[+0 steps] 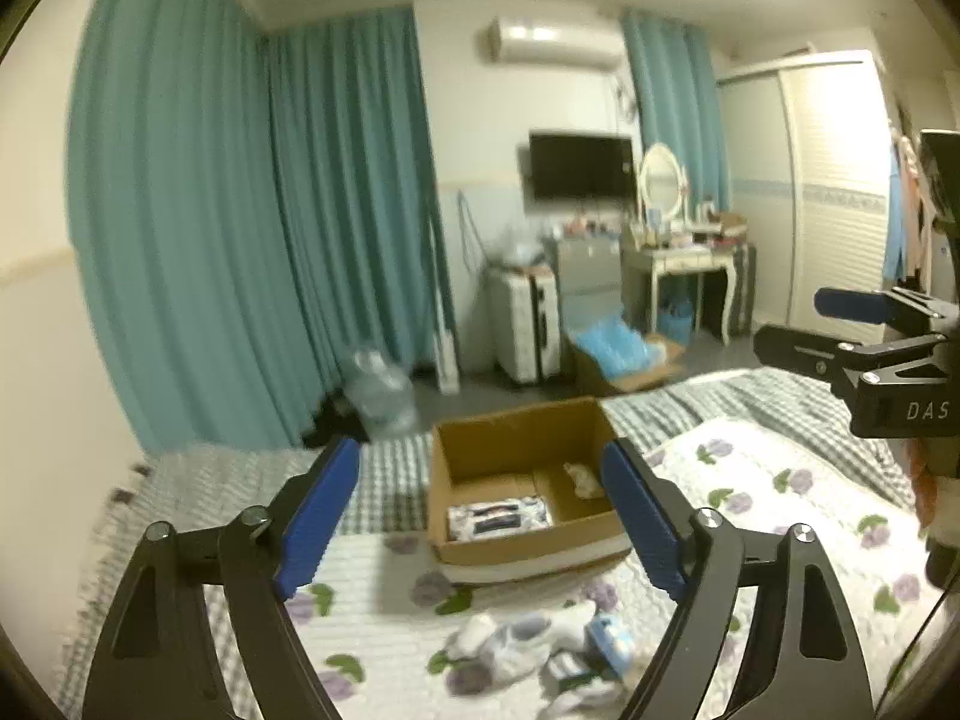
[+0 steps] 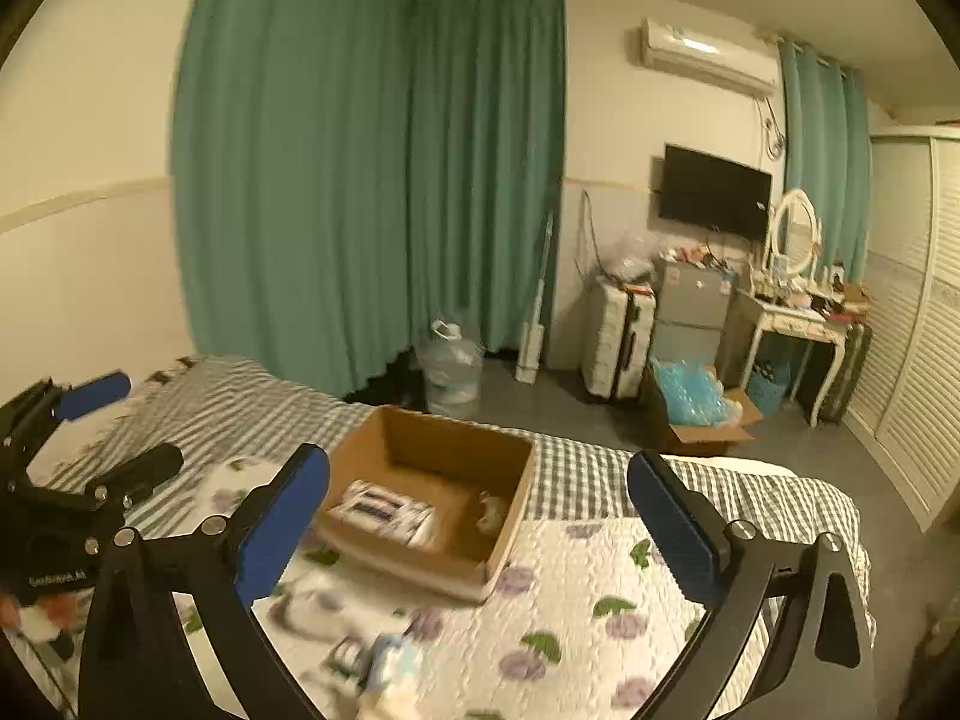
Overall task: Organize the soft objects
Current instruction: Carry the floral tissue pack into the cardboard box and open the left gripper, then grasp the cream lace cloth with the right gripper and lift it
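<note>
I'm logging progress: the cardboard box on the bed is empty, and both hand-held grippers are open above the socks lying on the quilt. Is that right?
Not quite. The cardboard box is not empty: the left wrist view shows a patterned folded item and a small pale item inside. The rest holds: left hand-held gripper and right hand-held gripper open, socks on the quilt.

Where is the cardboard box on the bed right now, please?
In both views the box stands open on the bed, centred ahead of the open left gripper, beyond the loose socks; the open right gripper also faces it.
</note>
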